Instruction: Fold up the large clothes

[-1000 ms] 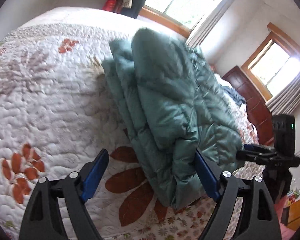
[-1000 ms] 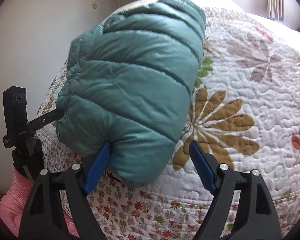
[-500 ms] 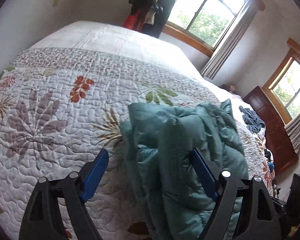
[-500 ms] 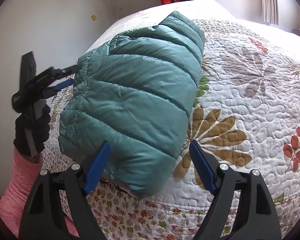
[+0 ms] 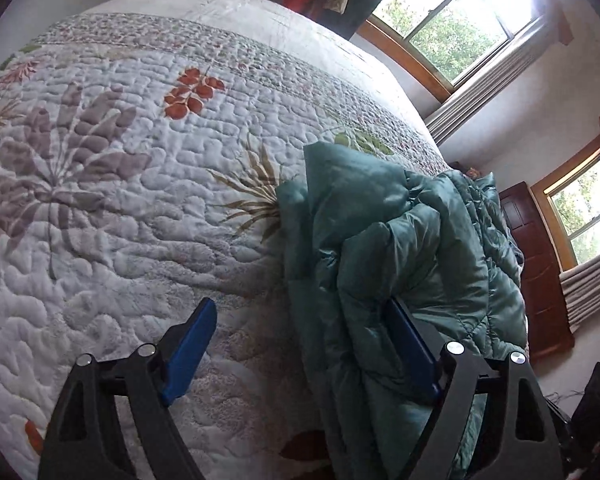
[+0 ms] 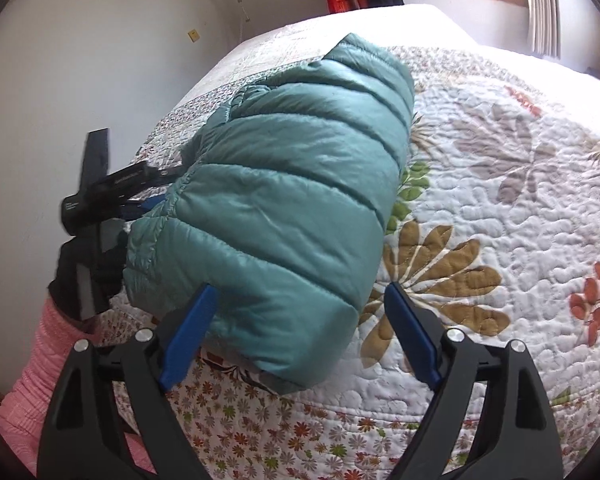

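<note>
Nearest the right wrist camera, the right gripper (image 6: 296, 334) has its jaws spread wide and holds nothing; the folded teal puffer jacket (image 6: 288, 208) sits just ahead, its near corner reaching between the blue pads without being pinched. The jacket is a thick, several-layer bundle lying close to the near edge of the bed (image 6: 500, 208), where the quilt's small-flower border drops away, probably so both hands can reach it from one side. At the bundle's left side the left gripper (image 5: 300, 354) also has wide jaws: its right pad presses against the stacked layers while the left pad stands apart over bare quilt, so it seems to steady or tidy the stack rather than grip it. A hand in a dark glove (image 6: 88, 272) with a pink sleeve (image 6: 40, 368) carries that tool just off the bed's edge. The folding looks nearly done. Beyond the jacket the quilt runs wide and bare toward the far wall, giving plenty of room to slide the bundle inward; a dark wooden cabinet (image 5: 536, 264) and windows (image 5: 456, 20) stand well apart.
</note>
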